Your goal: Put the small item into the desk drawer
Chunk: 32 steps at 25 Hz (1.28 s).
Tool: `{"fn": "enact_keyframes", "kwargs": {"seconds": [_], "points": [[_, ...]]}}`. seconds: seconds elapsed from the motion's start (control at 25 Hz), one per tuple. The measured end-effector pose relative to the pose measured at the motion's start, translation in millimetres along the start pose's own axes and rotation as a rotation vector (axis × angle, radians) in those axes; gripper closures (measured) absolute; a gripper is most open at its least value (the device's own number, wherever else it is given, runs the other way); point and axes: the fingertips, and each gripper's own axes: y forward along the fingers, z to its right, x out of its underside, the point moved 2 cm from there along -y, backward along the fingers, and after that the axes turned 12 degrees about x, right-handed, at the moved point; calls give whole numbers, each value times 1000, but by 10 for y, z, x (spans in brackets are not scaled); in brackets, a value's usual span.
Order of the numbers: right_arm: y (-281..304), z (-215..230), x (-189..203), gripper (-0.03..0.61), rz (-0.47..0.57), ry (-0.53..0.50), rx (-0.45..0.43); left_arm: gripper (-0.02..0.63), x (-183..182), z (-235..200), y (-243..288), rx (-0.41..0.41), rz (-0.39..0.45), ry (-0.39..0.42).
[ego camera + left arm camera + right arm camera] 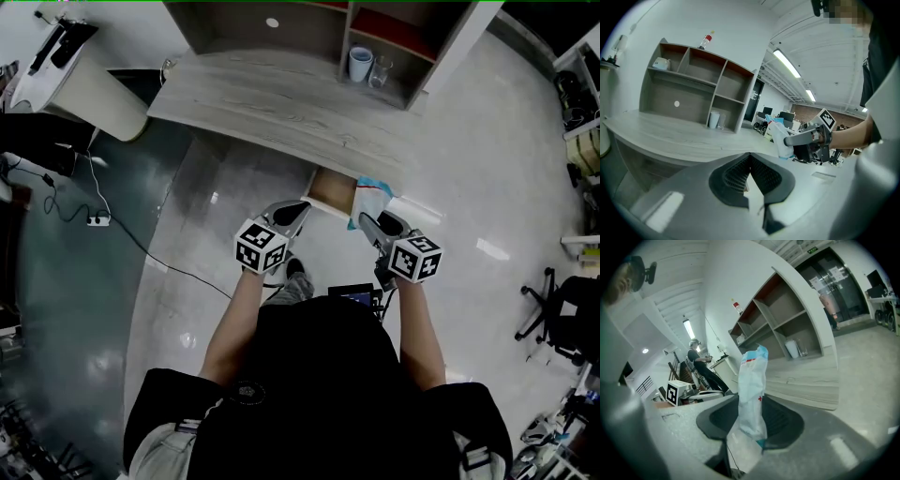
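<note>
Clearly the job is only part done. The right claw [752, 417] is clenched on the small item, a slim white-and-blue packet [753, 380] with a small red cross, which stands upright between its pads. In the head view, the packet hangs in the air at the right end of the drawer [328, 190], about over its front edge rather than inside it. The drawer itself looks pulled out from under the desk [272, 94], its pale wooden inside showing, so the opening step seems finished; how far out it stands I cannot tell. The left claw [750, 161] is closed with nothing between its pads. It sits just left of the drawer, near its front, and does not touch it as far as the views show. What is left, by my reading, is to carry the packet over the drawer's open inside, lower it and let it go. Most likely the drawer then needs pushing shut, for which the empty left claw is well placed. Beyond the drawer, a white cup [360, 64] stands in the shelf unit [412, 42], well apart from the work.
</note>
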Motion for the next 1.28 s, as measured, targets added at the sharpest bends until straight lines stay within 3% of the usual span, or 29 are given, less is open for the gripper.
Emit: {"fn": "enact_keyframes", "kwargs": {"seconds": [0.32, 0.64, 0.84, 1.28], "points": [[210, -224, -106, 426, 31, 10, 60, 612, -138, -310, -61, 70, -2, 17], [276, -203, -71, 426, 20, 28, 85, 612, -91, -425, -11, 93, 2, -21], [306, -114, -147, 426, 21, 22, 63, 612, -137, -441, 98, 76, 21, -44], [258, 93, -408, 426, 41, -5, -10, 612, -369, -324, 318, 25, 41, -10]]}}
